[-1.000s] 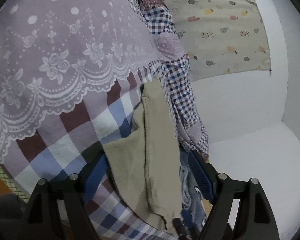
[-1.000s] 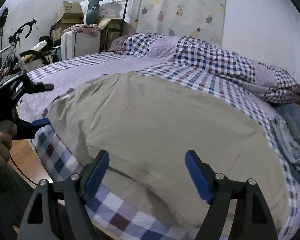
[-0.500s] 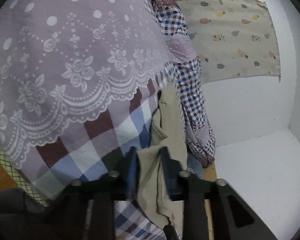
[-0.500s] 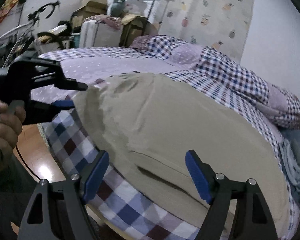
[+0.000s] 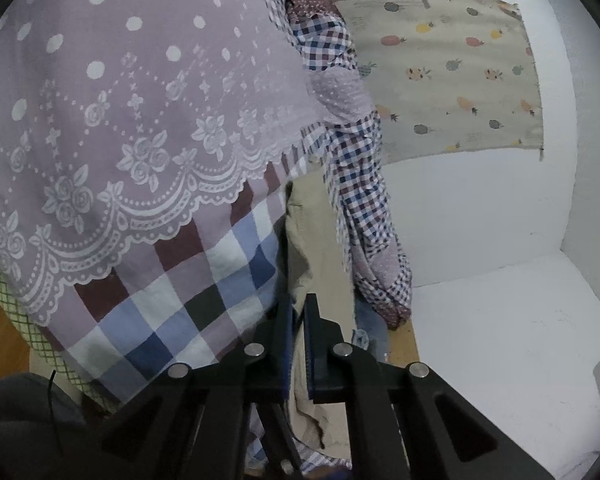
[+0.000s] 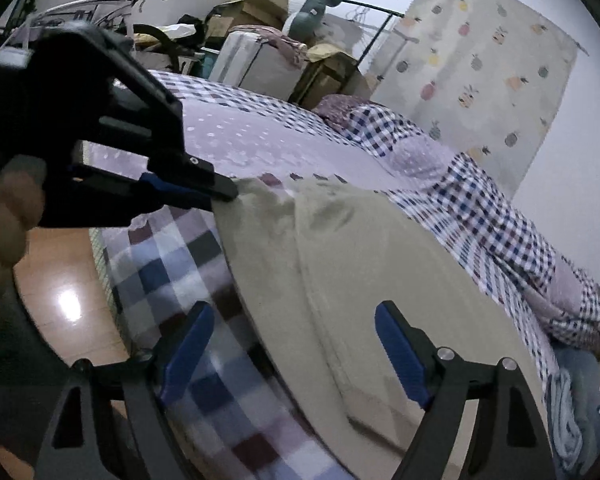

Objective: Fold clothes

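The beige garment [image 5: 320, 276] vanishes between the left gripper's [image 5: 298, 344] pinched blue pads, its pinched edge hidden and its lower end cut off by the frame. In the right wrist view, motion blur smears the checked bedcover [image 6: 220, 380] and the hand [image 6: 4, 216] at the picture's left edge.

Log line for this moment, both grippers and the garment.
left gripper: just closed, shut on khaki garment corner | right gripper: open, above garment's near edge, not gripping | garment: spread flat on bed
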